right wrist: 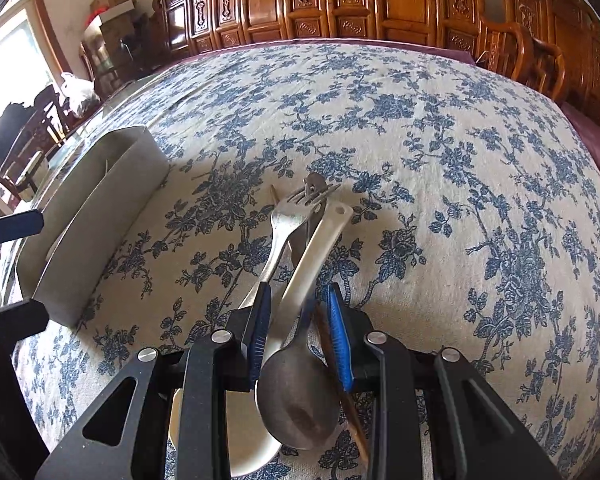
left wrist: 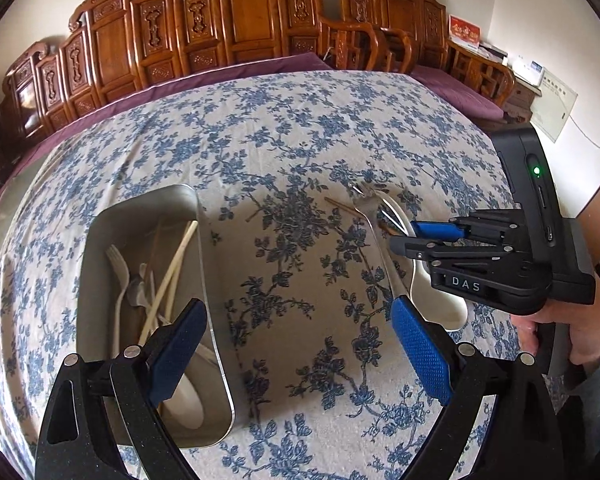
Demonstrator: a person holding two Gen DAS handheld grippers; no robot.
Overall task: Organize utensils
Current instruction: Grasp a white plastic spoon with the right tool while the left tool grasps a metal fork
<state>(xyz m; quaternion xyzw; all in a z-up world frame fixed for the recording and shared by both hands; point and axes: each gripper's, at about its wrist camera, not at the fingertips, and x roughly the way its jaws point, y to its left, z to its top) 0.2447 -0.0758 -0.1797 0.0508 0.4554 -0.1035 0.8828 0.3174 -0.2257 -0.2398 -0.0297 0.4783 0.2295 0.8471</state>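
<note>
A pile of utensils lies on the floral tablecloth: a metal fork, a white ceramic spoon, a metal spoon and a brown chopstick. My right gripper straddles the spoon handles with its blue pads close to them; it also shows in the left wrist view. The grey metal tray holds white plastic forks, chopsticks and a white spoon. My left gripper is open and empty, hovering beside the tray's right wall.
The table is covered by a blue-flowered cloth. Carved wooden chairs line its far edge. The tray also shows at the left in the right wrist view.
</note>
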